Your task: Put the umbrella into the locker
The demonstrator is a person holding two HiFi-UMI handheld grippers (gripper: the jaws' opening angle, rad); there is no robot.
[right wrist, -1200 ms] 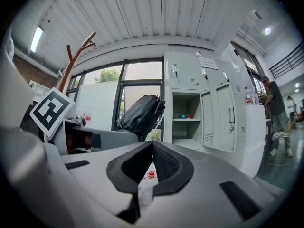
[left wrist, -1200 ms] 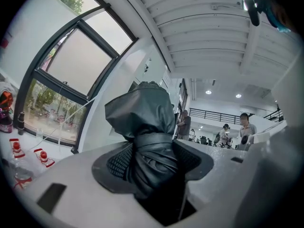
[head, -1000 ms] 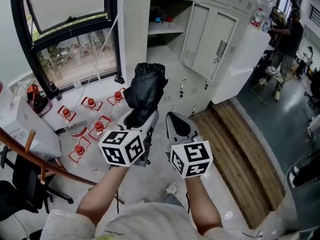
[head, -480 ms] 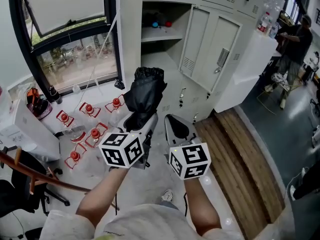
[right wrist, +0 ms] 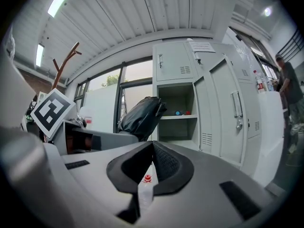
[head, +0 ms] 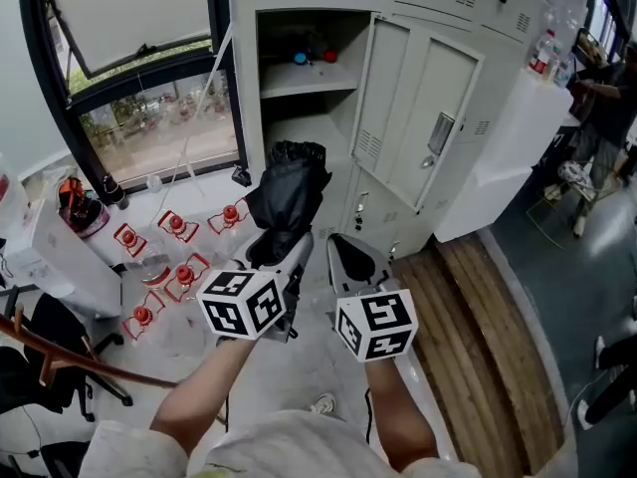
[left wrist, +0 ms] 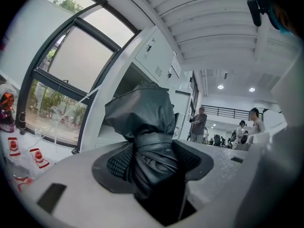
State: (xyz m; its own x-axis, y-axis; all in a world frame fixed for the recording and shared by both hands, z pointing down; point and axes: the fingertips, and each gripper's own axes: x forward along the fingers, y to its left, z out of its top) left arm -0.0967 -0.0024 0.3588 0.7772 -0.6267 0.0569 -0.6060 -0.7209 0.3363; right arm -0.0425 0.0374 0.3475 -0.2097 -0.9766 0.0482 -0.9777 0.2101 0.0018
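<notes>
A folded black umbrella [head: 289,195] stands out past my left gripper [head: 282,247], whose jaws are shut on its wrapped lower part. In the left gripper view the umbrella [left wrist: 142,127] fills the gap between the pads of the left gripper [left wrist: 152,152]. My right gripper [head: 348,254] is held beside it, shut and holding nothing; its pads meet in the right gripper view [right wrist: 152,148], where the umbrella [right wrist: 140,118] shows to the left. Ahead stands the white locker [head: 309,118], its compartment open and its door [head: 418,118] swung to the right. Both grippers point level at it.
Small blue and red items [head: 314,58] sit on the locker's upper shelf. Several red-capped bottles [head: 179,257] stand on the floor under the window [head: 149,118]. A wooden floor strip [head: 478,337] runs on the right, where a person [head: 609,88] stands. A dark chair [head: 40,366] is at lower left.
Both grippers and the umbrella have moved toward the locker, which now looks nearer and more head-on. The hold on the umbrella is unchanged.
</notes>
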